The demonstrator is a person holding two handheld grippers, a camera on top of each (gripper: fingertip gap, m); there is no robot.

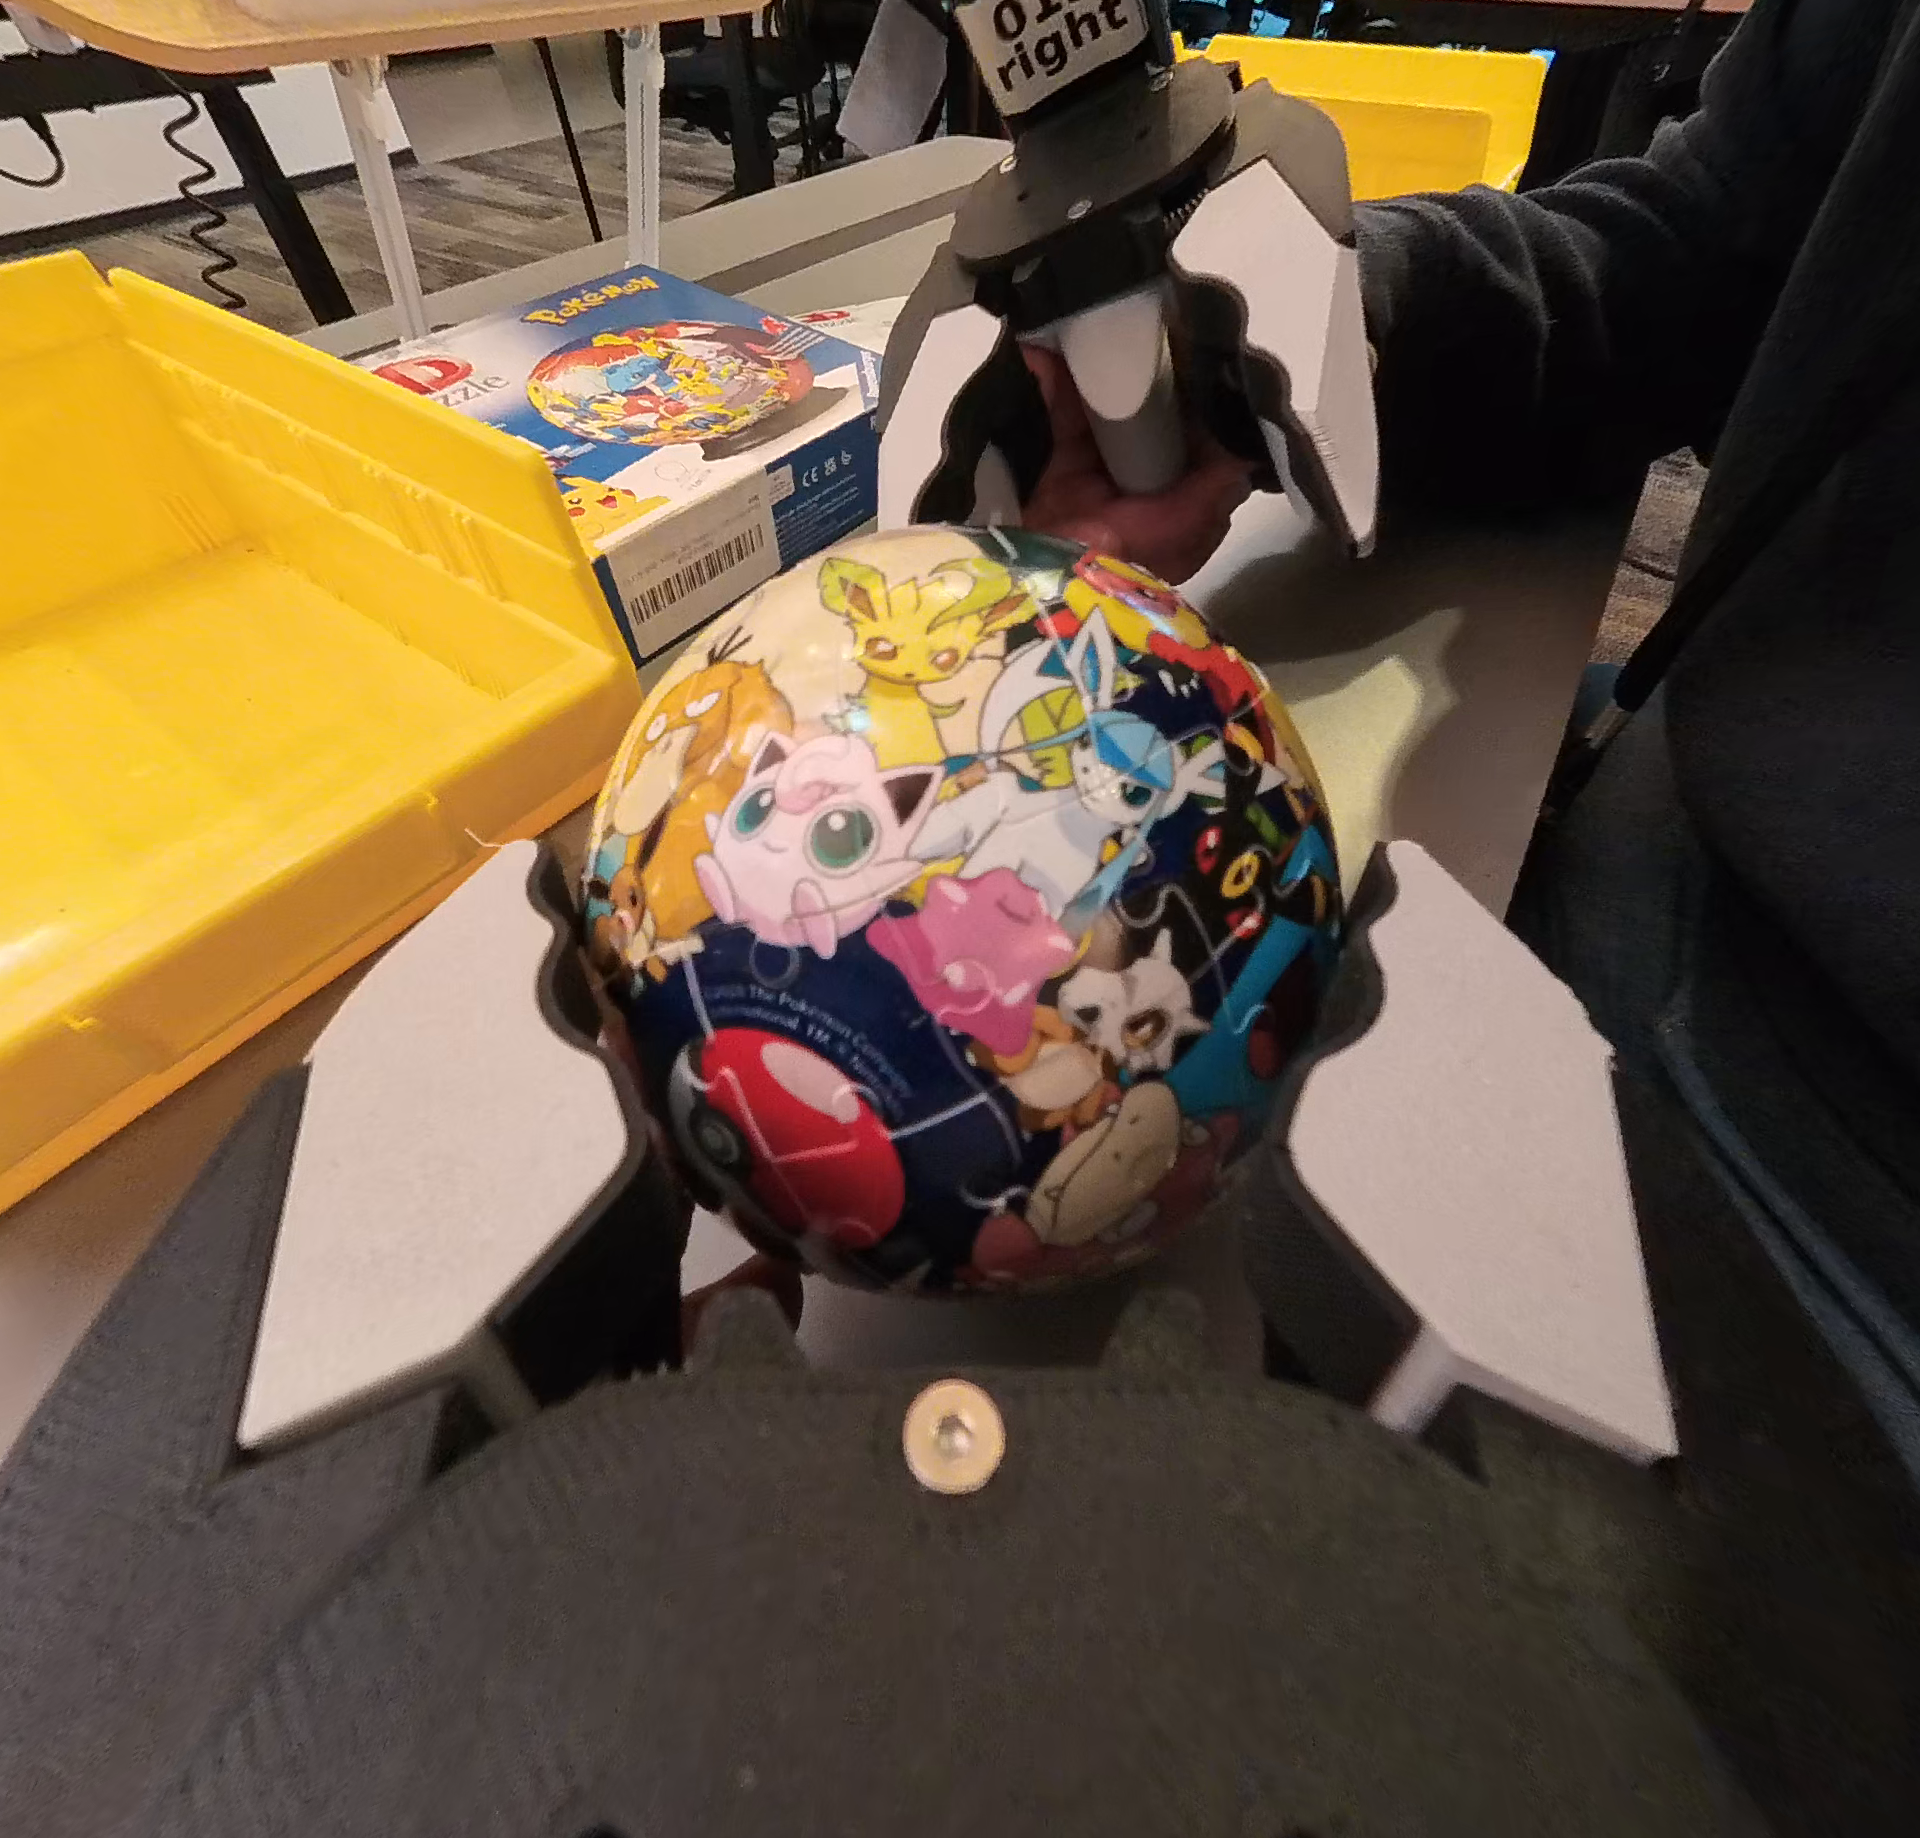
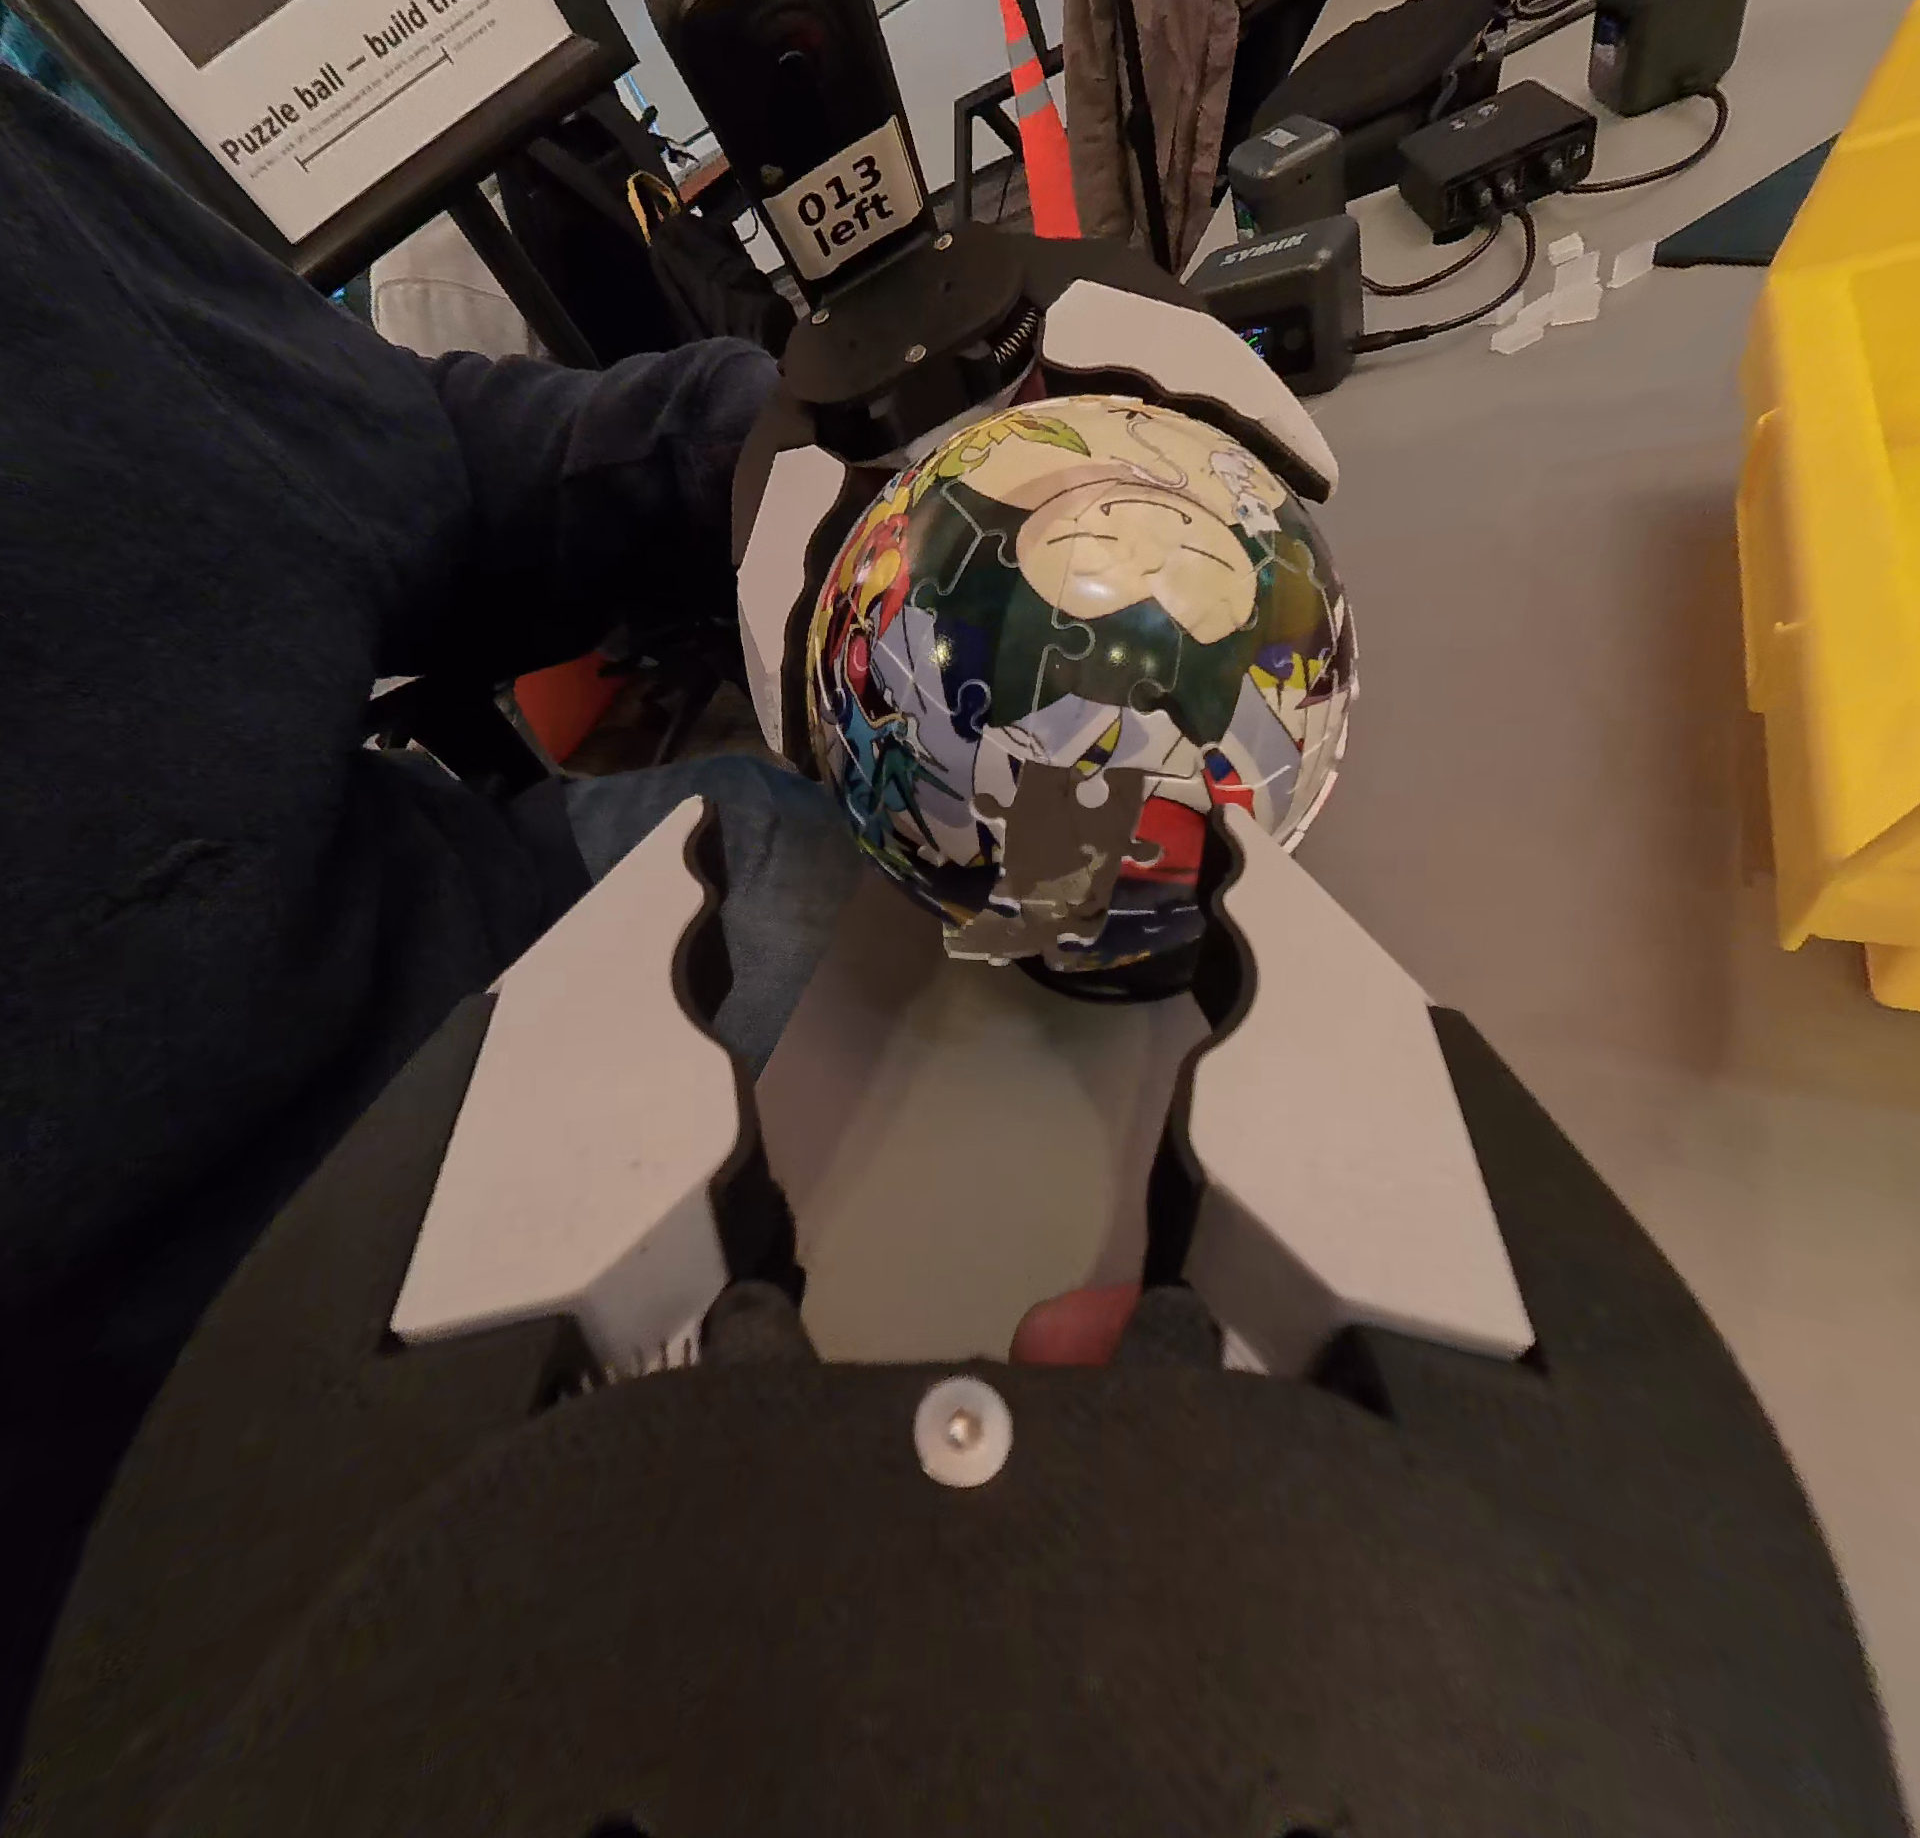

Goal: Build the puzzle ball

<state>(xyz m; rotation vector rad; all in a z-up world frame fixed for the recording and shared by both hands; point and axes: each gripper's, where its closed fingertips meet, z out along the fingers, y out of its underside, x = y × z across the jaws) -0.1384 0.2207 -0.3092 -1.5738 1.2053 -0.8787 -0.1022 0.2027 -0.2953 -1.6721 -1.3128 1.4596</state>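
The puzzle ball is a glossy sphere covered in colourful cartoon figures. My left gripper is shut on it, one finger on each side at mid-height. In the right wrist view the ball shows a grey puzzle-shaped patch low on its near side; I cannot tell whether it is a gap or a grey piece. A dark base shows under the ball. My right gripper is open and empty, its tips at the ball's lower edge. It also shows beyond the ball in the left wrist view.
An empty yellow bin stands left of the ball, with the puzzle's box behind it. Another yellow bin is on the right in the right wrist view. Black power units and cables lie at the back. A person's dark sleeve is close. The left gripper's tips are roughly 6 cm from the right gripper's.
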